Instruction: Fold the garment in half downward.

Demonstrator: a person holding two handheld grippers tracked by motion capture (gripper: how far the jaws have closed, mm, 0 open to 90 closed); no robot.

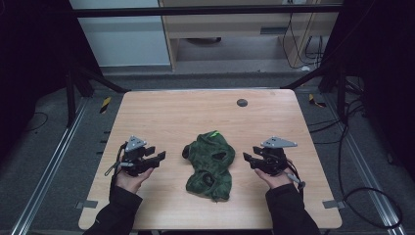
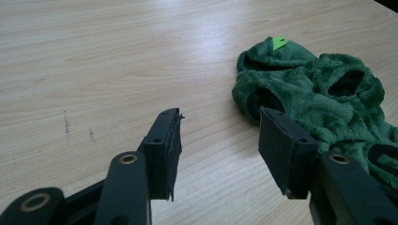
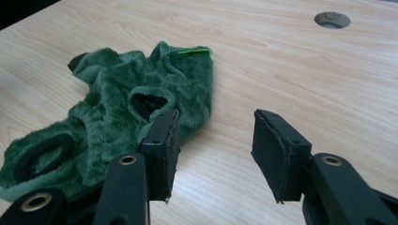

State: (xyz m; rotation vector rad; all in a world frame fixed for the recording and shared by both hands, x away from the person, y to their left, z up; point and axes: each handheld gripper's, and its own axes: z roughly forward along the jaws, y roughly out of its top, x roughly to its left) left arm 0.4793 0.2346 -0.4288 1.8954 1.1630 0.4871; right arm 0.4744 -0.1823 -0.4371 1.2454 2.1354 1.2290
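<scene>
Green fleece garment [image 1: 209,164] flanked, not yet gripped.
Left gripper [image 1: 159,157] and right gripper [image 1: 246,159] are held open and empty (garment lies crumpled); opposite edges are best pinched.

Crumpled green fleece garment [image 1: 210,164], mid-table

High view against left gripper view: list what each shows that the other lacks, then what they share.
High view alone: both hands, the right gripper, the dark round hole near the table's far edge, the whole table outline, the floor and cables around it.

Left gripper view alone: a close look at the left gripper, its jaws apart with bare wood between them, and the frayed pad edge on one jaw.

Both: the green plush garment lying crumpled on the wooden table, its bright green tag, and the left gripper beside it, not touching.
</scene>
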